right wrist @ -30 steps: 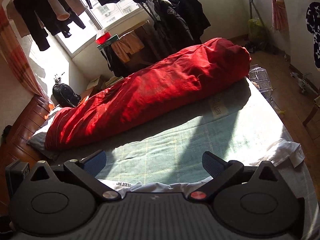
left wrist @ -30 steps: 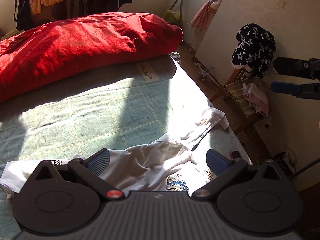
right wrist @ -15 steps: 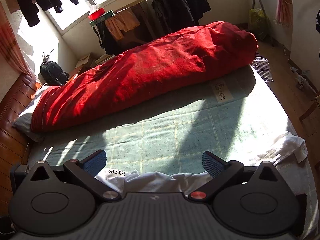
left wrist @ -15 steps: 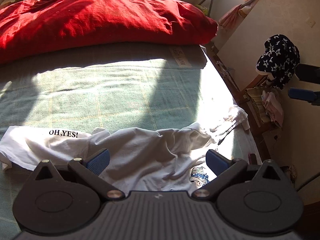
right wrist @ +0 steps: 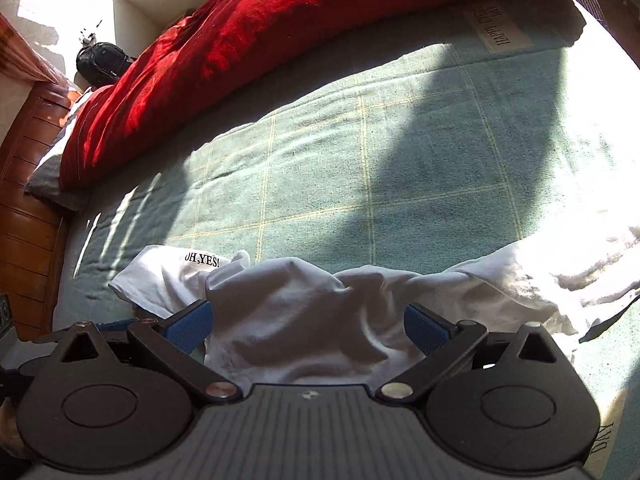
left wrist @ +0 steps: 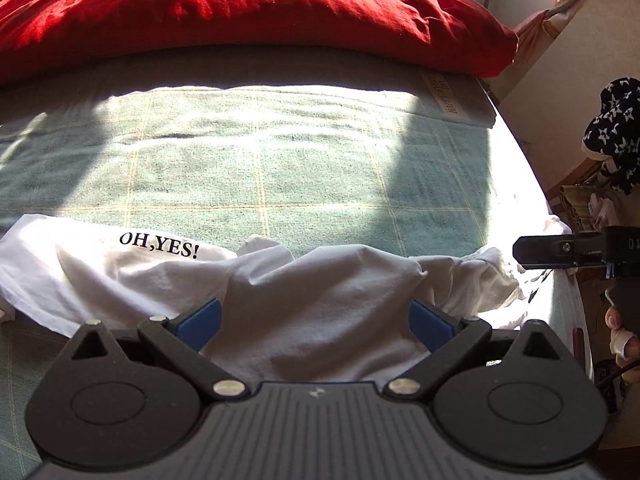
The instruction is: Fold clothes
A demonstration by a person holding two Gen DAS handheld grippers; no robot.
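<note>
Hovering wide over the rumpled shirt, both tongs risk pinching several layers at 12 o'clock.

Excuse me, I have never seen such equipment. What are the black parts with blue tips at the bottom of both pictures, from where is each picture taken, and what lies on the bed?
There is no robot here. A person carries a hand-held gripper in each hand, and a small wide-angle camera on each one looks forward along its two fingers. One picture comes from the left hand-held gripper, the other from the right hand-held gripper. The blue tips are finger pads. Both stand wide open and hold nothing. Between them lies a crumpled white T-shirt printed "OH,YES!", on a green checked blanket. Behind it lies a red duvet. The left view also shows the right gripper at the edge.
</note>
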